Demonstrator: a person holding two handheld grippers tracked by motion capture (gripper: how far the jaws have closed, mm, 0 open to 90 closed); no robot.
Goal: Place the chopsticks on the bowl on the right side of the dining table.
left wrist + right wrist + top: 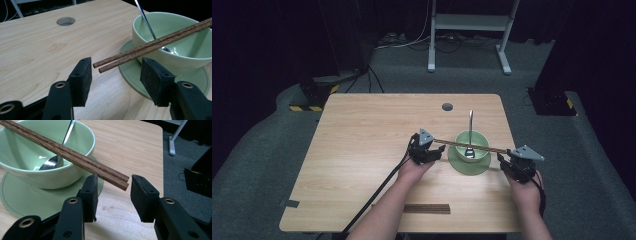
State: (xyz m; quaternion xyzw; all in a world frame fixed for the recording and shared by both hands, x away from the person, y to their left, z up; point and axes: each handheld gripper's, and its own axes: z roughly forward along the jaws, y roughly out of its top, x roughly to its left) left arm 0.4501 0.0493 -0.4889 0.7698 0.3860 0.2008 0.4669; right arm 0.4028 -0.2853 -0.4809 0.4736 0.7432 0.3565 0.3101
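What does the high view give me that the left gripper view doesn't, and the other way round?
High view: the right tongs at the far end of the chopsticks, a second pair near the table's front edge, and a white stand on the floor. Left gripper view: the left tongs open, with gaps between both pads and the chopstick tips. Both: chopsticks across the bowl, spoon in it, saucer, table hole.
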